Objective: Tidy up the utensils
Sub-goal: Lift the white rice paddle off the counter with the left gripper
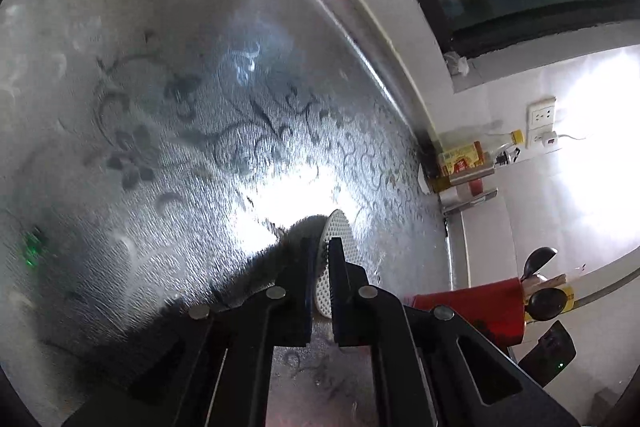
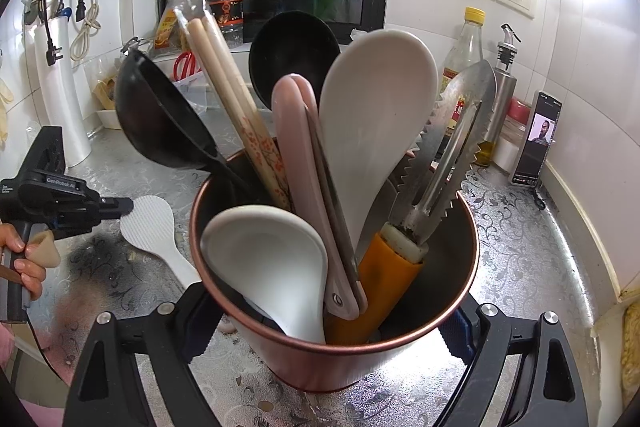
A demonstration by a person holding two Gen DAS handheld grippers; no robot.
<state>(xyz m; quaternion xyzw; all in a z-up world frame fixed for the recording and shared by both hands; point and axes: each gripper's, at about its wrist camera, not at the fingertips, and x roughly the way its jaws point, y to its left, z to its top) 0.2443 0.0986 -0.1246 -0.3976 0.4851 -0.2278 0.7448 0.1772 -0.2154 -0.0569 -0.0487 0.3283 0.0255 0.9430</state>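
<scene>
Rice paddle (image 2: 150,227) lies flat on counter (image 2: 520,259), just left of copper utensil holder (image 2: 340,359); left gripper (image 1: 325,247) clamps its head edge-on. Right gripper (image 2: 332,343) grips the holder's sides, near the counter's front edge.

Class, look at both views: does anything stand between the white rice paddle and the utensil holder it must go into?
Nothing on the counter between them. The left tool grips the rice paddle beside the utensil holder, but the holder is crowded; free space is mostly at its front right.
</scene>
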